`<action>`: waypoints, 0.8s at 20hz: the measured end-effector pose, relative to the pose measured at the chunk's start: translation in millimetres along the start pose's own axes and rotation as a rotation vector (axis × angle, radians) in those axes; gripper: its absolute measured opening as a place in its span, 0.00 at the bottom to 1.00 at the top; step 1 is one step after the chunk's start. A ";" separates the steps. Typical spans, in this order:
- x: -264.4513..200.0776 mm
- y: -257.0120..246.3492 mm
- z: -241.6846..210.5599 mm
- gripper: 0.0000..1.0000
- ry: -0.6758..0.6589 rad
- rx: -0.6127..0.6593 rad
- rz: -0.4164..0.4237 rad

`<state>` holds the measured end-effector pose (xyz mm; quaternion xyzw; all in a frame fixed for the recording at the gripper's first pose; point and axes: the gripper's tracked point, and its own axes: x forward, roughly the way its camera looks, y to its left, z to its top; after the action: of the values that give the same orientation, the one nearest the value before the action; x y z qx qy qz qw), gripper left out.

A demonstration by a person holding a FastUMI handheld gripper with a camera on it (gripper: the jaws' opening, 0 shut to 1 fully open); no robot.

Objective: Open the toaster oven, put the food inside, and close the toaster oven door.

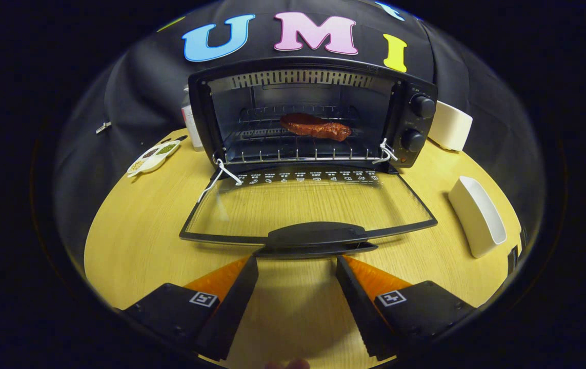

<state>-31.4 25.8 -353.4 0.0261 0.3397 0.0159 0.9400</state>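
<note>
A black toaster oven [410,110] stands at the back of the wooden table with its glass door [308,205] folded flat down toward me. A reddish-brown piece of meat [316,126] lies on the wire rack [272,138] inside the oven. The door's black handle [316,236] sits just ahead of my fingertips. My gripper [297,262] is open, low over the table, with nothing between its fingers; the tips stand right below the handle, and I cannot tell whether they touch it.
A white rectangular dish [477,215] lies to the right of the door. A white box [450,125] stands behind the oven's right side. Left of the oven are a small seasoning tray [153,156] and a bottle [190,123]. The light wooden table [139,230] spreads around.
</note>
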 end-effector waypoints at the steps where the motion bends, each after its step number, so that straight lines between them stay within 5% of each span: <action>1: 0.1 0.0 0.3 0.97 0.003 0.001 0.000; 6: -9.2 0.4 7.7 0.96 0.023 -0.011 0.005; 16: -57.1 -4.4 61.0 0.96 -0.149 -0.093 -0.007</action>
<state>-36.2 16.3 -270.4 -0.0177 0.2679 0.0264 0.9629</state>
